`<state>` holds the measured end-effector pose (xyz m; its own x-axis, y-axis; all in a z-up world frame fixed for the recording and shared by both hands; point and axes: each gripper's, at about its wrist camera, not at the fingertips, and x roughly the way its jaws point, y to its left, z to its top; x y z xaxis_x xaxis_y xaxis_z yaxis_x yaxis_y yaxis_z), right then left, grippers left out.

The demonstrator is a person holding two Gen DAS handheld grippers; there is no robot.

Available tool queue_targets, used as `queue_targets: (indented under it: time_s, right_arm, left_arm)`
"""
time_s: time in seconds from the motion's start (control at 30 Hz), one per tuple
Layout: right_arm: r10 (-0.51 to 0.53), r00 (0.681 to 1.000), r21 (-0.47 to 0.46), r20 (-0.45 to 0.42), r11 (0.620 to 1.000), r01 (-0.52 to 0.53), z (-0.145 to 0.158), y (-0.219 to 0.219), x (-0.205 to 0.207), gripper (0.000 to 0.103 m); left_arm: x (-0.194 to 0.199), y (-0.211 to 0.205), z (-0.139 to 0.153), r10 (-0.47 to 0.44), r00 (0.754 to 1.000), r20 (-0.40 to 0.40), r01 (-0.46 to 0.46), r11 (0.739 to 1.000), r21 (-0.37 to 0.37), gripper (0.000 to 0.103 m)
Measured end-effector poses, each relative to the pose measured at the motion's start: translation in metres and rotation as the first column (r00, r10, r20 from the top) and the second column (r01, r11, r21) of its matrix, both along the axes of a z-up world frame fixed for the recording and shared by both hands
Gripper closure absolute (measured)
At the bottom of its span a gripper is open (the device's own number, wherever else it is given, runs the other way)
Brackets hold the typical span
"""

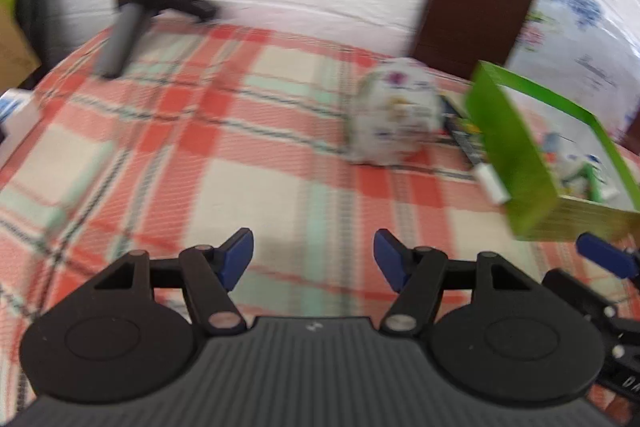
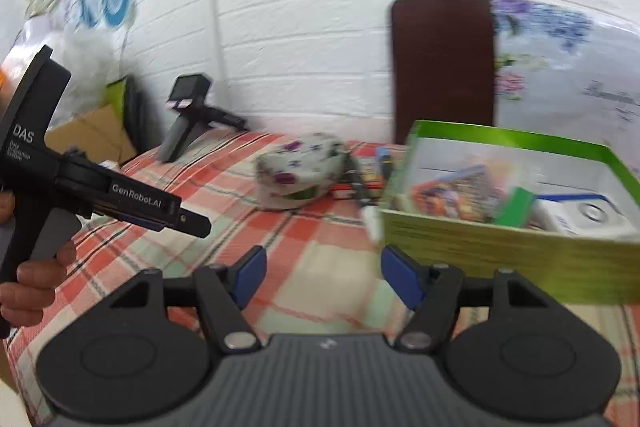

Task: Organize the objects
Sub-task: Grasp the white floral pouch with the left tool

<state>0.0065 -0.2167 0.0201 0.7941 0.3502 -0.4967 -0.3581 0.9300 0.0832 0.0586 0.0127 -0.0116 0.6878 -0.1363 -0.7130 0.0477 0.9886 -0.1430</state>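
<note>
One green box (image 2: 500,247), one floral pouch (image 2: 300,171), one spare gripper (image 2: 188,115), perhaps one white marker (image 1: 490,183).

Left gripper (image 1: 313,259) points forward and downward, jaws parted, nothing between the pads. Right gripper (image 2: 323,277) likewise stands parted and empty. A hand (image 2: 34,285) grasps the left gripper's handle.

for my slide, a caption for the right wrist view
Open right claw over plaid tablecloth, green box ahead.
</note>
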Motion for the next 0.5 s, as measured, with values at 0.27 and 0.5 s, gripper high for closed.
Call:
queue_targets:
  time_s: [0.27,0.5]
  right_arm:
    - [-0.047,0.998,0.019,-0.031,0.999,0.048,-0.002,0.071,0.105,0.004]
    - [-0.081,0.991,-0.056,-0.107,0.996,0.075,-0.015,0.089,0.157,0.062]
  left_arm:
    - [-0.005,0.065,-0.013,0.106,0.994,-0.031,-0.107,0.992,-0.059,0.035]
    - [-0.006,0.081,-0.014,0.112,0.993,-0.041,-0.116,0.985,-0.128,0.035]
